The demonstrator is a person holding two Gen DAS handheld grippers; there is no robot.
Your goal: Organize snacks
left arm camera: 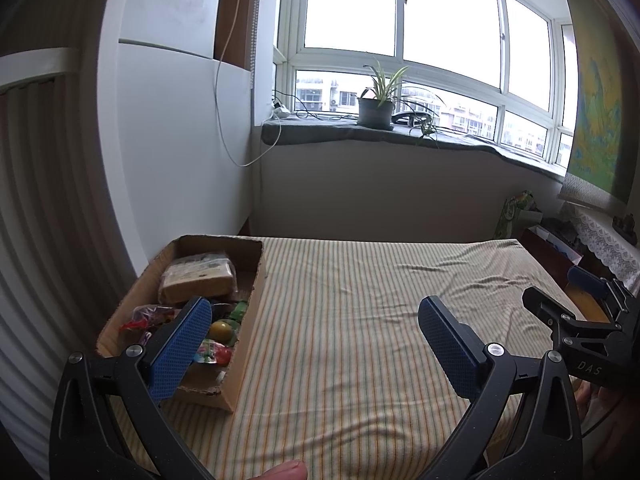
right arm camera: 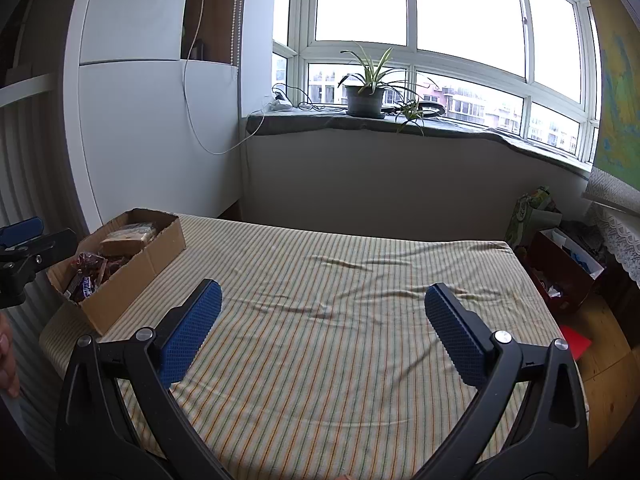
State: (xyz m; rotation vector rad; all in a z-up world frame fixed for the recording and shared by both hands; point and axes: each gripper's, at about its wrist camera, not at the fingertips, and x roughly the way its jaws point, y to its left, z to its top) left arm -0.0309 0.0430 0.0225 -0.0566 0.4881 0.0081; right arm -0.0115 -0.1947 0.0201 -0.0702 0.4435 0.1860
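Looks like you're basically wrapping up: snacks are sitting in the cardboard box, striped bed showing nothing loose, and both left gripper and right gripper jaws are hanging spread, empty.

- A home bedroom: a bed under a striped yellow-green sheet at 6 o'clock.
- A grey potted spider plant on the bay-window sill at 12 o'clock.

Matt corrugated cardboard box; glossy plastic snack wrappers; woven striped cloth, wrinkled; textured blue rubbery finger pads.
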